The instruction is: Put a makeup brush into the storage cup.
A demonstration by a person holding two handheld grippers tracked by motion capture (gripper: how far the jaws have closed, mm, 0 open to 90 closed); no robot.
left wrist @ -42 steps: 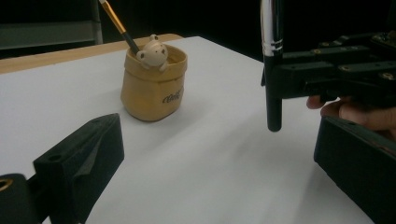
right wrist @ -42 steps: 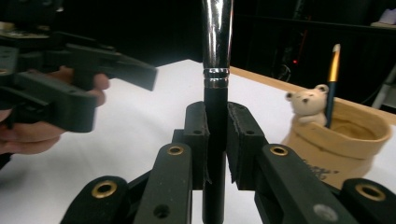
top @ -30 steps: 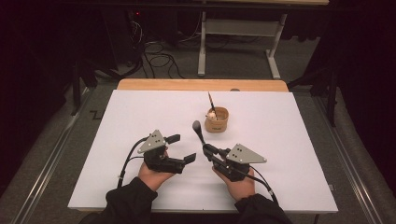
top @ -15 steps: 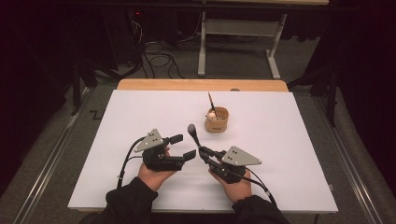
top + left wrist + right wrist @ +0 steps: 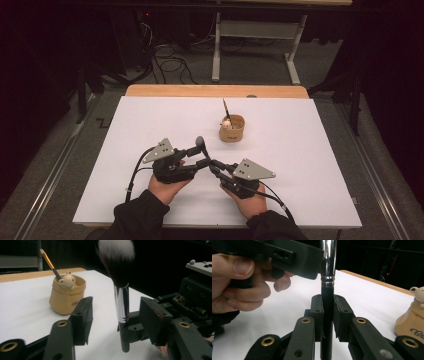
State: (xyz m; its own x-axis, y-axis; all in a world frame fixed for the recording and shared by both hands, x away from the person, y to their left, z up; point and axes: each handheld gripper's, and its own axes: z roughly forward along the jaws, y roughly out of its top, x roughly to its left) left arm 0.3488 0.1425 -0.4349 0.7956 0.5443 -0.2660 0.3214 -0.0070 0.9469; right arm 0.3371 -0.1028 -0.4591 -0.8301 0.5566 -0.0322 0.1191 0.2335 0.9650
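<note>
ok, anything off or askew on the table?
Nothing stands out. The makeup brush stands upright in the right claw; the left claw has just been closing around it, not yet touching. The pot sits upright, a thin brush leaning inside.

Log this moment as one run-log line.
right gripper: shut on makeup brush, upright | left gripper: jaws just closing around brush ferrule, not yet touching | pot: holds small brush, behind

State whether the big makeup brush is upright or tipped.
Upright: the makeup brush stands vertically, bristles on top, its handle clamped in the right claw.
</note>
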